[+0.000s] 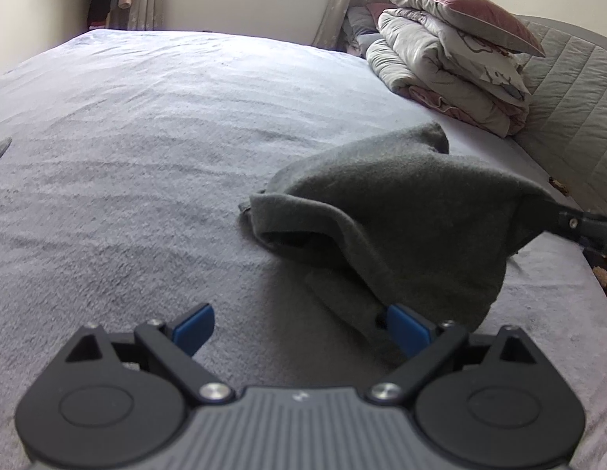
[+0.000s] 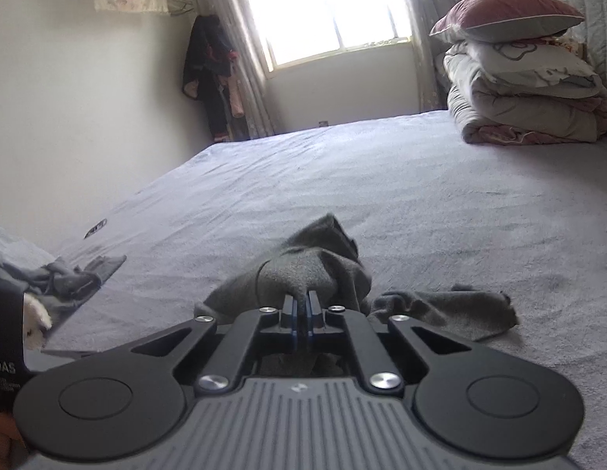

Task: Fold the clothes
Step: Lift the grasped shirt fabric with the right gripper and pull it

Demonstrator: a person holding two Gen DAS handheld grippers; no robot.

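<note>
At the far left of the right wrist view, a heap of blue-grey clothes (image 2: 64,278) lies at the edge of the bed (image 2: 420,203), with a dark sleeve and a bit of white cuff in the lower corner beside it. Dark garments (image 2: 211,78) hang in the room's corner next to the curtain, left of the bright window (image 2: 330,8).

The left gripper (image 1: 299,329) hovers low over the grey bedspread with its blue-padded fingers (image 1: 195,327) spread wide apart and nothing between them; its right finger sits just at the near hem of the dark grey garment (image 1: 401,211).

That garment lies on the bed to the right of centre in the left wrist view, partly lifted: one corner is drawn up and to the right into a tent shape, while the rest droops in folds onto the bedspread.

The right gripper (image 2: 302,305) has its fingers pressed together on a bunched fold of the garment (image 2: 303,270), the cloth rising just ahead of the tips and trailing off to the right on the bed. In the left wrist view the right gripper (image 1: 550,205) enters from the right edge, pinching the raised corner.

At the far right, a folded quilt (image 1: 440,70) topped by a mauve pillow (image 1: 467,11) is stacked against the quilted headboard (image 1: 569,98).
</note>
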